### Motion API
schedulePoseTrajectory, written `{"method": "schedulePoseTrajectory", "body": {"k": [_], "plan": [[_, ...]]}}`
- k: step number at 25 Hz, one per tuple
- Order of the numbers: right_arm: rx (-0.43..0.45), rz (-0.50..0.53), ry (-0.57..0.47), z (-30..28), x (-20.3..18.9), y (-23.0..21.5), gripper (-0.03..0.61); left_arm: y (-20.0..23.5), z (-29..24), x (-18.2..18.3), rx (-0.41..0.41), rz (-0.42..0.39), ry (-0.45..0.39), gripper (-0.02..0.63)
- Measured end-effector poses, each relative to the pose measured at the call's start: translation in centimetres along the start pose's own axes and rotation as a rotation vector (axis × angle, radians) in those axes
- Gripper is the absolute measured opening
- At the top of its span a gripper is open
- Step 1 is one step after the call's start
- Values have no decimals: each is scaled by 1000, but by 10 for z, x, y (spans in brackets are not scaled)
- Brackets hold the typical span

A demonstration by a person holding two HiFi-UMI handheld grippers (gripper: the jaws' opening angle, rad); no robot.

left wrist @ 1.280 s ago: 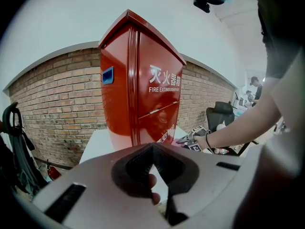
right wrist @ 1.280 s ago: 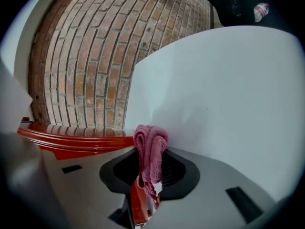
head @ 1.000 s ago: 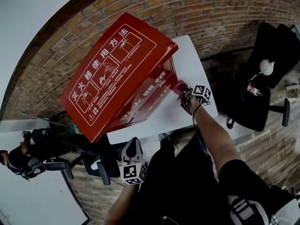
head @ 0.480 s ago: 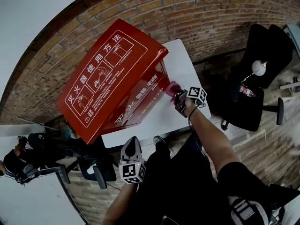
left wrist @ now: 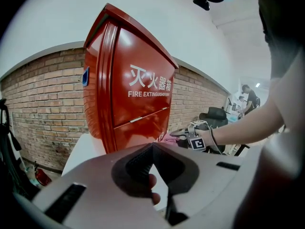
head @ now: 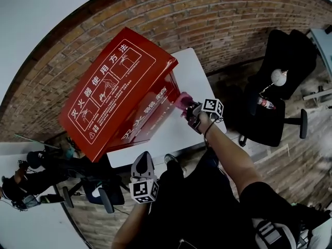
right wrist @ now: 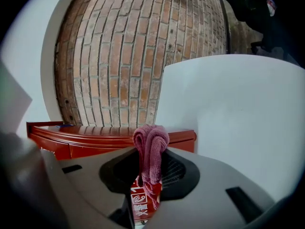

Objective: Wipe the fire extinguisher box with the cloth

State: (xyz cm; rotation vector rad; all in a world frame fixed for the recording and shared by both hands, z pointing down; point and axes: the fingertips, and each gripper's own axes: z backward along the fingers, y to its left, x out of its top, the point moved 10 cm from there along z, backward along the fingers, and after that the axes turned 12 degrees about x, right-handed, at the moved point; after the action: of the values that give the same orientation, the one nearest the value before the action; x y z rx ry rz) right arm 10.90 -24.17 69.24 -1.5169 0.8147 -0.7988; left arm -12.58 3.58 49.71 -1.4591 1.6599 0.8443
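Note:
The red fire extinguisher box [head: 115, 98] stands on the white table [head: 194, 71] against the brick wall; white diagrams and print cover its sloping top. My right gripper [head: 189, 107] is shut on a pink cloth [head: 182, 100], held at the lower right corner of the box's front. In the right gripper view the cloth [right wrist: 151, 149] bulges up between the jaws, with the box [right wrist: 95, 137] just beyond it. My left gripper [head: 143, 158] hangs low in front of the table, apart from the box, its jaws together on nothing. Its own view shows the box front [left wrist: 138, 94] and the right gripper [left wrist: 194, 136].
A brick wall [head: 223, 19] runs behind the table. Black office chairs [head: 282, 87] stand to the right, a bottle [head: 264, 103] on one. Another chair [head: 91, 188] and a seated person [head: 18, 191] are at the lower left. The table's front edge [head: 155, 157] lies close to my body.
The whole view has shifted, so the box and table sit further left. The right gripper keeps the cloth by the box's lower right front corner. The left gripper has hardly moved.

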Motion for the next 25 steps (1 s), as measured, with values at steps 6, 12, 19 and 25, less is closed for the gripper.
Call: {"method": "schedulePoseTrajectory", "body": {"k": [6,12,19,25], "plan": [[46,0,5,3,-2,21,107,-8,-3,1,-22,10,-11,28],[88,1,10,6,-7,45,107,-12,-2,1,-34,15,-17,28],[132,17,22,8,-9,71,107,-17,-2,3,-52,14,-28,28],[151,26,26,10,-10,88,107,-17,2,3,-53,15,-30,28]]}}
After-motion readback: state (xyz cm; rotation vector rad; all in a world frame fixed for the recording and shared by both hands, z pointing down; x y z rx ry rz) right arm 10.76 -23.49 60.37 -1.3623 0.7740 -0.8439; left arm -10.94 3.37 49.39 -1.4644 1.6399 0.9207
